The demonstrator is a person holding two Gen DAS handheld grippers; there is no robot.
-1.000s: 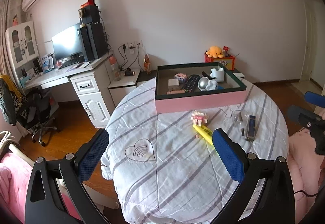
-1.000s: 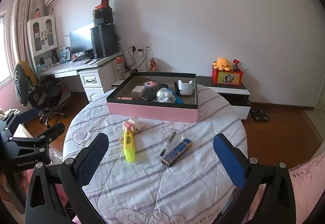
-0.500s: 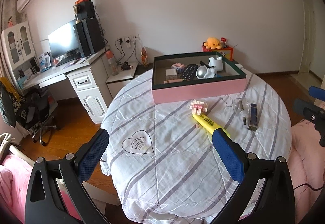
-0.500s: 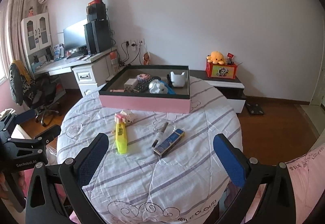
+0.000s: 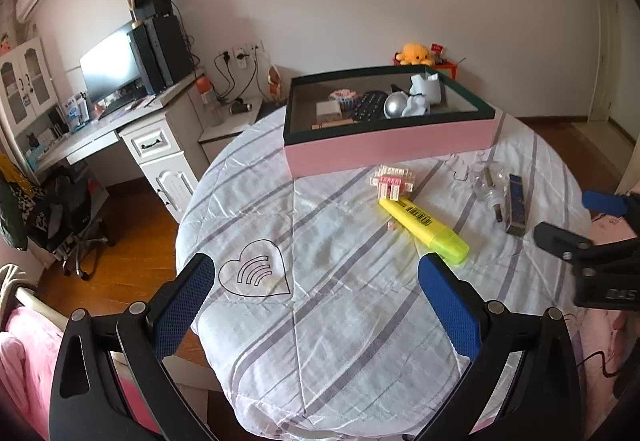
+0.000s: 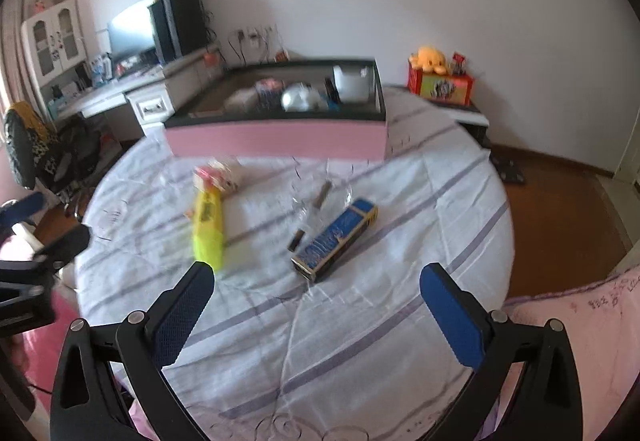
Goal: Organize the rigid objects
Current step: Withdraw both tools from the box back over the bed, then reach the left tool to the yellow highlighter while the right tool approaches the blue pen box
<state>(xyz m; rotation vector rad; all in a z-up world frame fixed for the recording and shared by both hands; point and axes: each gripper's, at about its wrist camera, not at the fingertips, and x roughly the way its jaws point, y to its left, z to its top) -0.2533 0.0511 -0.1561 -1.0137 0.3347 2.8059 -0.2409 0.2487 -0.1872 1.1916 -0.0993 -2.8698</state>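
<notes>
Both the left gripper [image 5: 316,305] and the right gripper [image 6: 316,309] gape wide and hold nothing above the striped bench [image 5: 340,321]. Just ahead lies a yellow highlighter [image 5: 424,225], barcoded, its long axis diagonal, cap toward the left gripper, rear toward the pink tray [image 5: 388,149]. A blue box [image 6: 335,239] lies right of it.

Home bedroom: computer desk [image 5: 100,133], quilted table [image 5: 320,281].
</notes>
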